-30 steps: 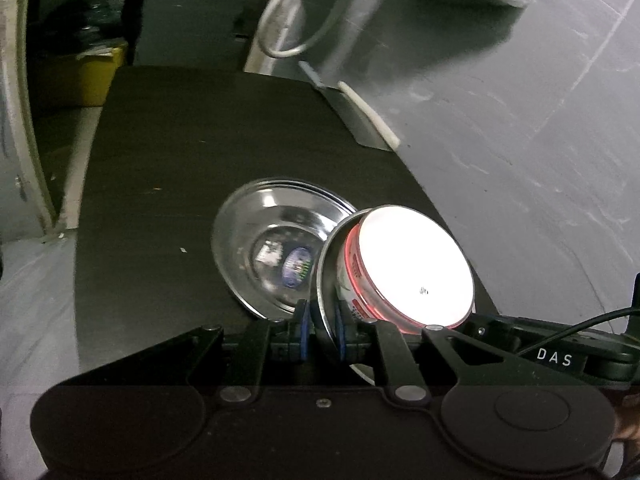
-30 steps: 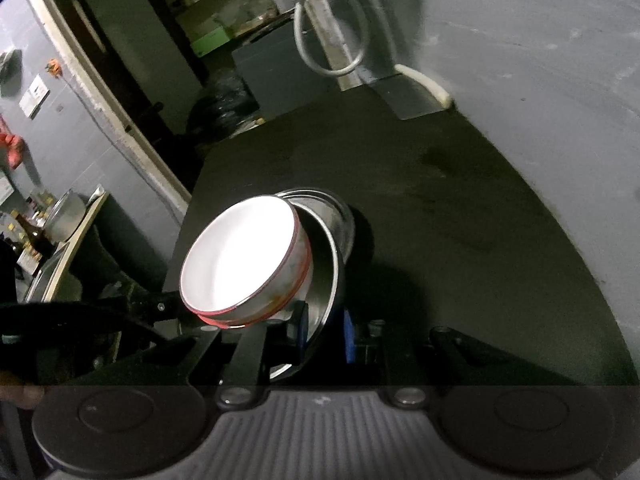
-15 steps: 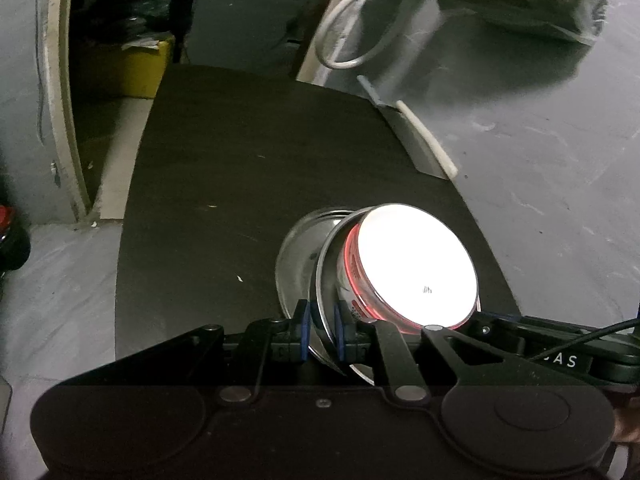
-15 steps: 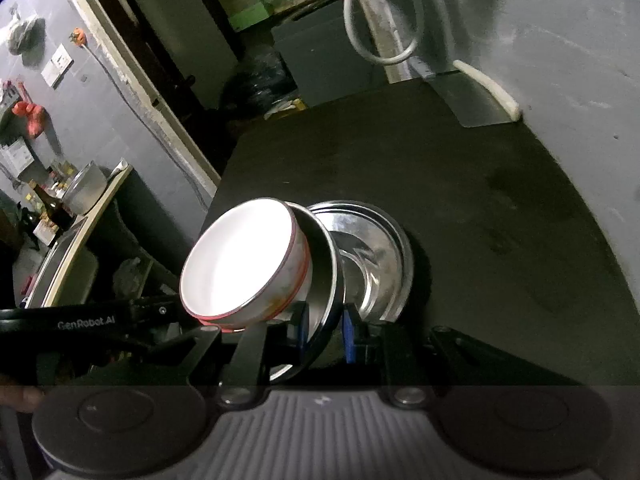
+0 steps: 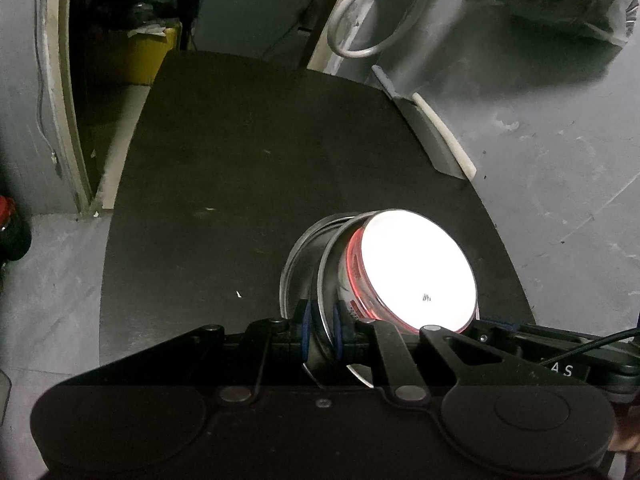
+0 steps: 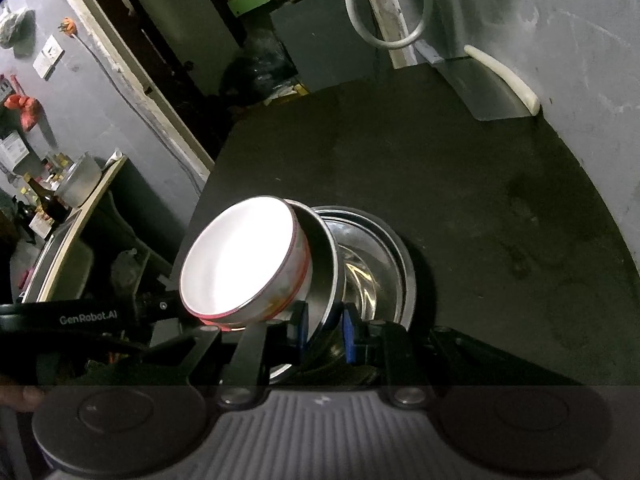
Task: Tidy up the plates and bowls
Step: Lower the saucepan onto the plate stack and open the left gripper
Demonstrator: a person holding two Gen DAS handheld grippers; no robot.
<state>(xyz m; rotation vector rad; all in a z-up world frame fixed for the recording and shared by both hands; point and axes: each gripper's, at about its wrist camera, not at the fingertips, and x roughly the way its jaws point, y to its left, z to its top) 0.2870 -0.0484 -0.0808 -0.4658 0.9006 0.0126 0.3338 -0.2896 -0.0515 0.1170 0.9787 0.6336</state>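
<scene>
A white bowl (image 5: 416,272) with a red band sits tilted inside a steel bowl (image 5: 326,276). My left gripper (image 5: 320,332) is shut on that steel bowl's near rim. In the right wrist view, my right gripper (image 6: 324,330) is shut on the steel bowl (image 6: 324,264) at its other side, with the white bowl (image 6: 240,264) on its left. The held pair hangs just over a second steel bowl (image 6: 376,272) on the black table (image 6: 460,208). From the left wrist view, only the left edge of that lower bowl (image 5: 298,264) shows.
A cleaver with a white handle (image 5: 440,148) leans on the grey wall at the table's far right. A white cable loop (image 5: 360,36) hangs behind it. A yellow bin (image 5: 132,56) stands past the far left corner. A shelf with bottles and a pot (image 6: 76,184) stands left of the table.
Both grippers have carried the stacked steel and white bowls sideways over the steel bowl on the table. That lower bowl is now mostly covered in the left wrist view.
</scene>
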